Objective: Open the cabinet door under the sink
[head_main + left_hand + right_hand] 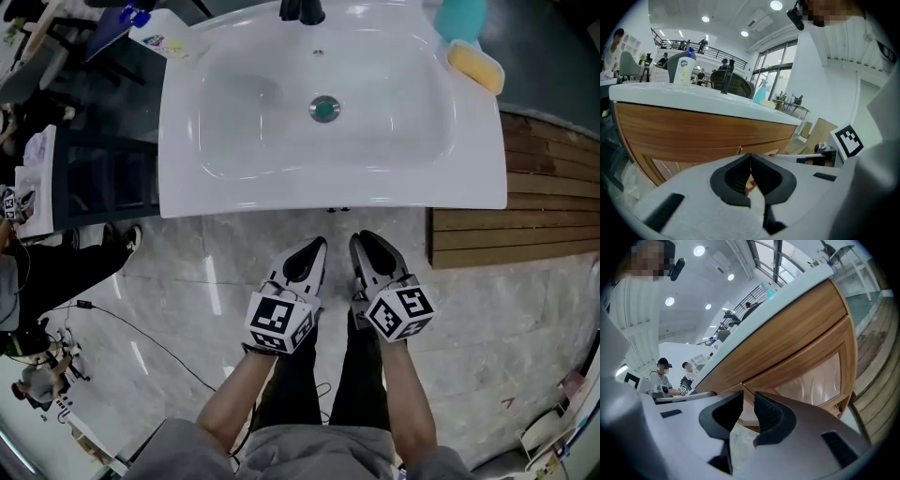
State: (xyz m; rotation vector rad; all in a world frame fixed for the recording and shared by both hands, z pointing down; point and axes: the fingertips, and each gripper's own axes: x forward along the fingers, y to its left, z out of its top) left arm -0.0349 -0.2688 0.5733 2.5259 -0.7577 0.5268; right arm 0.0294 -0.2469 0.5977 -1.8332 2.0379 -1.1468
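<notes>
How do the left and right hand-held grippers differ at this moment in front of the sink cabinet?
The left hand-held gripper has its jaw tips together, while the right hand-held gripper shows a narrow gap between its jaws. The left one sees the cabinet nearly level; the right one sees it strongly tilted, so it seems rolled to one side. Both are empty, held side by side below the front edge of the sink, and neither touches the cabinet.

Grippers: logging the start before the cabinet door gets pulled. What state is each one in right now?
Left gripper: fingers closed, holding nothing.
Right gripper: fingers slightly apart, holding nothing.
</notes>
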